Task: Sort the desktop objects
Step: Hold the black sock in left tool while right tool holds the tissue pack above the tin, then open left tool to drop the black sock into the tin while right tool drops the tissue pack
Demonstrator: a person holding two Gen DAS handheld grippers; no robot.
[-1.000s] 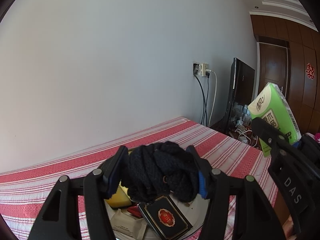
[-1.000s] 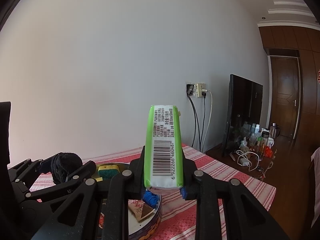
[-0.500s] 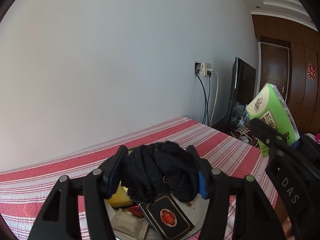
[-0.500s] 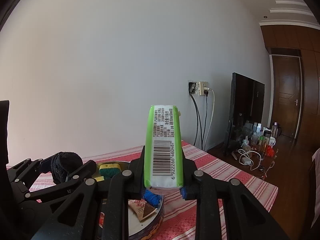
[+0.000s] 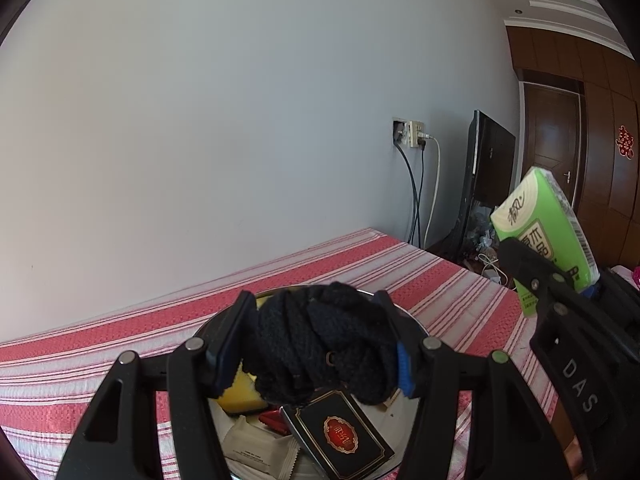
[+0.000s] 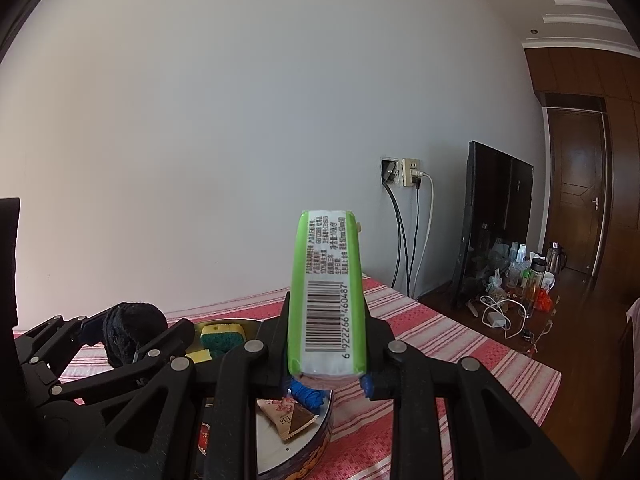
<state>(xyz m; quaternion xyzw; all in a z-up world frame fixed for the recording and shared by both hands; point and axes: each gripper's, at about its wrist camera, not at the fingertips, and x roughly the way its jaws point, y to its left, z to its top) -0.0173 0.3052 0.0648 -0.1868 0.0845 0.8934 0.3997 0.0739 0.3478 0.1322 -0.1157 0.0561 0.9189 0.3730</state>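
Left gripper (image 5: 320, 344) is clamping a bundle of black knit fabric (image 5: 324, 348) between both pads, holding it in the air over the round tin (image 5: 404, 432) sitting on the red striped cloth (image 5: 120, 340). Right gripper (image 6: 326, 364) is squeezing a green tissue pack (image 6: 326, 292), standing on end, barcode side facing the camera, also held above the tin, at its right side. Lying in the tin: a yellow-green sponge (image 6: 222, 334) at the far side, a black card box (image 5: 340, 432), a white sachet (image 5: 256, 448), a brown snack packet (image 6: 290, 420), and a blue cord bundle (image 6: 306, 394). Both bundles are hanging clear of the tin contents, not touching them.
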